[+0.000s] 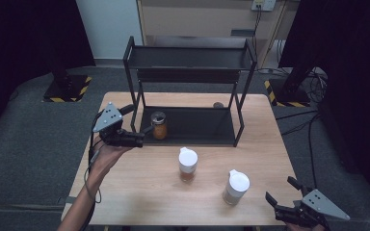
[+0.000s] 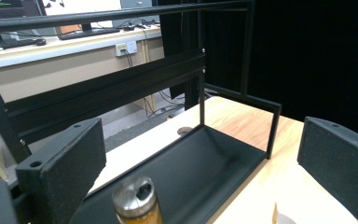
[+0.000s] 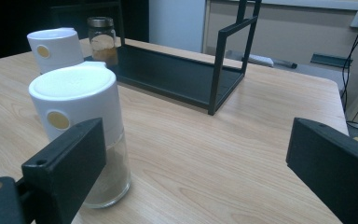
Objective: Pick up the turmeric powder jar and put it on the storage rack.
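High view, near edge first: right gripper [image 1: 282, 199] sits low at the table's [image 1: 139, 192] front right corner, jaws spread wide, nothing between them, just beside the nearer white-capped jar [image 1: 235, 187] but not touching. In the right gripper view that jar [image 3: 81, 130] stands upright left of center, partly behind the left jaw. A second white-capped jar [image 1: 188, 164] stands mid-table, well apart from both grippers. Farther back, left gripper [image 1: 142, 137] is held level at the shelf rack's [image 1: 191, 89] left front corner, jaws spread, empty, pointing at the metal-lidded spice jar [image 1: 159, 125], which stands upright at the left end of the rack's bottom tray. In the left gripper view the spice jar [image 2: 137, 200] sits low between the open jaws, near but not gripped. Judgement: looks like jars are being loaded onto the rack, one in, two left. Risks: the left jaw could clip the spice jar or the rack's post if it swings out sideways, tipping the jar; the right gripper closing off-center or too high on the smooth cap could knock the tall nearer jar over.
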Available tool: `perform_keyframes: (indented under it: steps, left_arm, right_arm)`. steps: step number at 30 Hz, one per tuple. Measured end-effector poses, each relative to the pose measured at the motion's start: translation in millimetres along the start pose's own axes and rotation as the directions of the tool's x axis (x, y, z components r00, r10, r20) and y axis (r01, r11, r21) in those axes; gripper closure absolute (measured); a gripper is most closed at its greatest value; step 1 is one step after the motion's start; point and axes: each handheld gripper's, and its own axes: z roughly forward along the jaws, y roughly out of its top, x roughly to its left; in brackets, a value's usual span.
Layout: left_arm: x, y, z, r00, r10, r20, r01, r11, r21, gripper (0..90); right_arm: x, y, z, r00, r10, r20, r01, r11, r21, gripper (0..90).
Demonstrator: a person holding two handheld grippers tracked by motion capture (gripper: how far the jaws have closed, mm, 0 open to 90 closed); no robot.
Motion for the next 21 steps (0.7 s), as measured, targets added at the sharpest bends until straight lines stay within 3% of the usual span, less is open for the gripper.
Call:
perform_keyframes:
  steps: [7,10,12,21]
  left_arm:
    - [-8.2,-22.2,-22.5,0.9998,-0.017,0.011,0.018,0.9998,-0.006,0.0]
    - [-11.1,-31.9,-28.7,0.9989,-0.042,0.02,0.043,0.9989,-0.017,0.0]
    - [-15.7,-37.4,-33.2,0.9994,-0.032,0.015,0.032,0.9993,-0.017,0.1]
    - [-30.4,-69.2,-52.1,0.9977,-0.067,0.013,0.067,0.9971,-0.035,0.3]
  right_arm:
    - [0.0,0.0,0.1,1.0,-0.001,-0.002,0.001,1.0,0.0,5.1]
    - [0.0,0.1,0.2,1.0,-0.001,-0.001,0.001,1.0,0.0,5.1]
    - [0.1,0.1,0.1,1.0,-0.001,0.0,0.001,1.0,0.001,5.1]
    - [0.0,0.0,-0.3,1.0,0.001,0.0,-0.001,1.0,0.001,5.1]
